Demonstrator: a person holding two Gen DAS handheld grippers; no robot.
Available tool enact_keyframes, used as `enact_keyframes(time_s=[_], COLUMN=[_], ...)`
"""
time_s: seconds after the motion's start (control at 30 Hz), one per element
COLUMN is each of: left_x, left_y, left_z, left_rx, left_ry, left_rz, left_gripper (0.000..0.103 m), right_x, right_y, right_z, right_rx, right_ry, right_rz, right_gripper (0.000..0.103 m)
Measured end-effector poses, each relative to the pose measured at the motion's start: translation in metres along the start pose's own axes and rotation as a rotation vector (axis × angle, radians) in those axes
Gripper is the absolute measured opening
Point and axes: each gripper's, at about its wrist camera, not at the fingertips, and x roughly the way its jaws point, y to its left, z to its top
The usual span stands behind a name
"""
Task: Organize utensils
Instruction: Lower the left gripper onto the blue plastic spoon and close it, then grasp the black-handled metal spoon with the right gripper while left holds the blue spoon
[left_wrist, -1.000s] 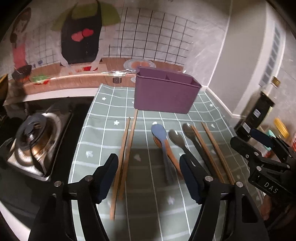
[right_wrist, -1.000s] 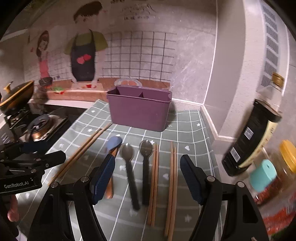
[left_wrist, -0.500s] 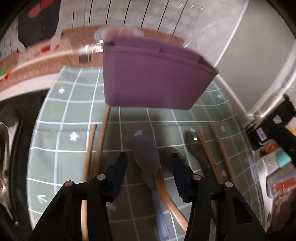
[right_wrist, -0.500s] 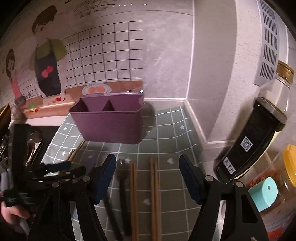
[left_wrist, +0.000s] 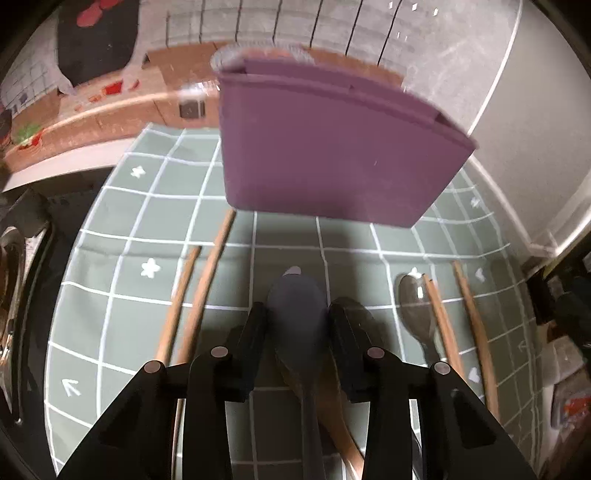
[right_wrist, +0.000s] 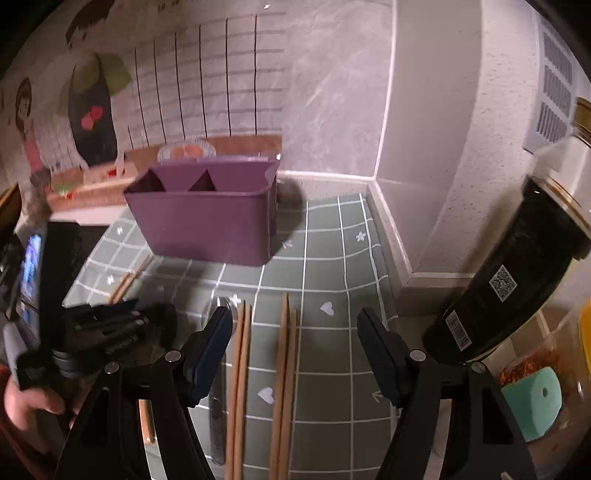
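Observation:
In the left wrist view my left gripper (left_wrist: 297, 314) has closed around the bowl of a blue spoon (left_wrist: 297, 306) lying on the green checked mat (left_wrist: 147, 206); a wooden spoon handle (left_wrist: 340, 424) lies under it. A purple divided utensil holder (left_wrist: 332, 155) stands just beyond. Wooden chopsticks (left_wrist: 192, 302) lie to the left, a dark metal spoon (left_wrist: 415, 314) and more chopsticks (left_wrist: 472, 325) to the right. In the right wrist view my right gripper (right_wrist: 295, 339) is open above two chopstick pairs (right_wrist: 284, 369), the holder (right_wrist: 207, 218) behind them.
A stove burner (left_wrist: 11, 295) sits at the left edge of the mat. A dark sauce bottle (right_wrist: 517, 273), a teal-lidded jar (right_wrist: 535, 402) and a spice container stand at the right by the wall corner. The left gripper body (right_wrist: 92, 332) shows in the right view.
My left gripper moved forward and down and closed from wide open onto the blue spoon's bowl. My right gripper swung right and forward over the right-hand chopsticks, still open.

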Motion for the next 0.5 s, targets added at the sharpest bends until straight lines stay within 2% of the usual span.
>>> enact_keyframes(time_s=[0.1, 0.2, 0.27, 0.37, 0.5], left_x=[-0.029, -0.058, -0.076, -0.095, -0.113], left_y=[0.008, 0.014, 0.023, 0.029, 0.034], left_z=[-0.001, -0.006, -0.010, -0.017, -0.026], left_rx=[-0.001, 0.002, 0.000, -0.007, -0.021], left_ry=[-0.068, -0.116, -0.148, -0.189, -0.198], left_rz=[-0.011, -0.036, -0.057, -0.050, -0.047], left_gripper=[0.036, 0.036, 0.036, 0.036, 0.036], right_x=[0.004, 0.012, 0.021, 0.040, 0.064], right_y=[0.004, 0.015, 0.022, 0.038, 0.063], right_z=[0.000, -0.002, -0.003, -0.004, -0.006], right_rx=[-0.041, -0.097, -0.109, -0.133, -0.196], right_ry=[0.015, 0.034, 0.058, 0.107, 0.137], right_rz=[0.019, 0.108, 0.147, 0.215, 0.198], right_gripper=[0.068, 0.068, 0.063, 0.054, 0.051])
